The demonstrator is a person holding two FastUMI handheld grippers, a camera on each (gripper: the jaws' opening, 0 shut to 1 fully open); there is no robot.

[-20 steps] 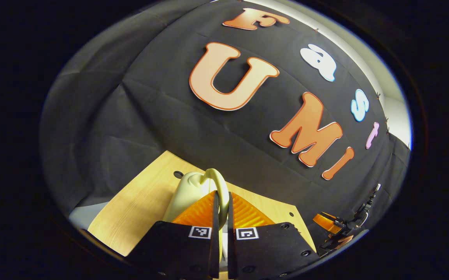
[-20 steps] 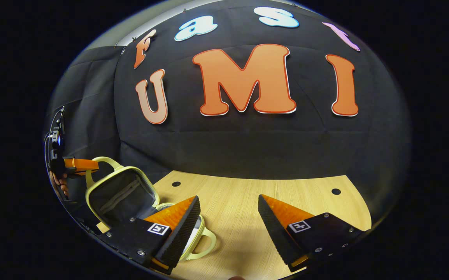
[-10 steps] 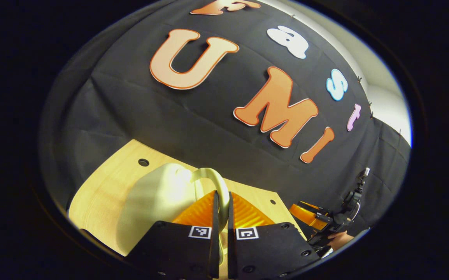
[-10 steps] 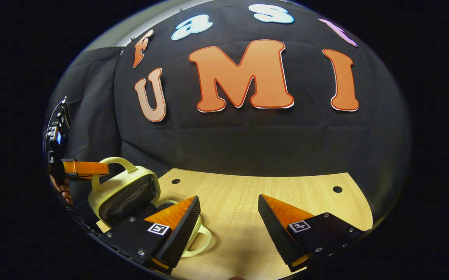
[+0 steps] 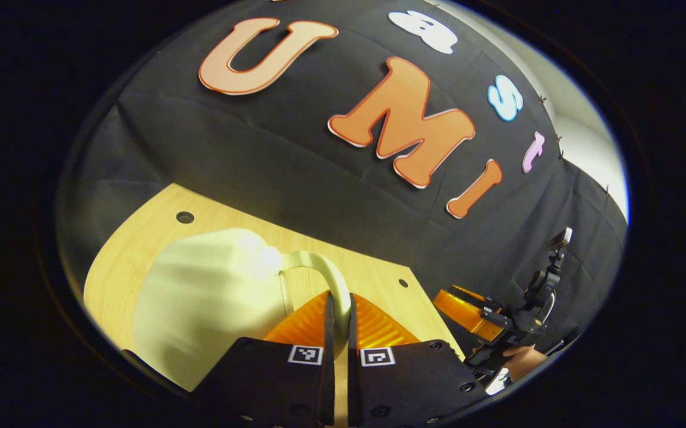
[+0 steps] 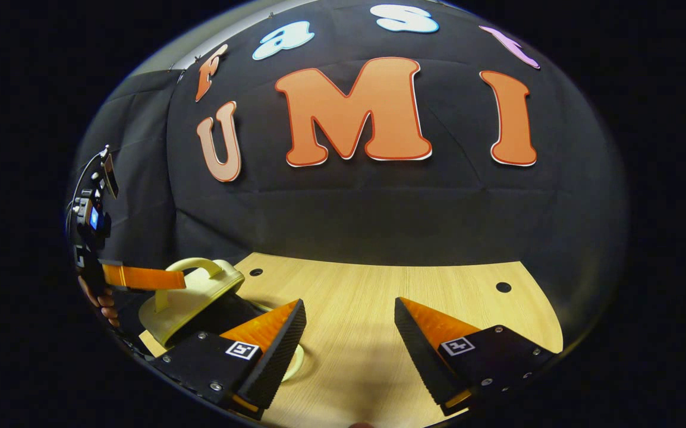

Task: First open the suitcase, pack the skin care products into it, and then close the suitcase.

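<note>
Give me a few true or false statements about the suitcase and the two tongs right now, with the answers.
1. The left tongs are shut on the handle of the suitcase lid. True.
2. The right tongs are clamped on the suitcase. False: their fingers stand wide apart over the bare table, holding nothing.
3. The suitcase lid stands straight upright. False: in the right gripper view it tilts low over the base, with a gap still showing.
4. The suitcase is pale yellow. True.
5. The table is wooden, with small round holes in it. True.
</note>
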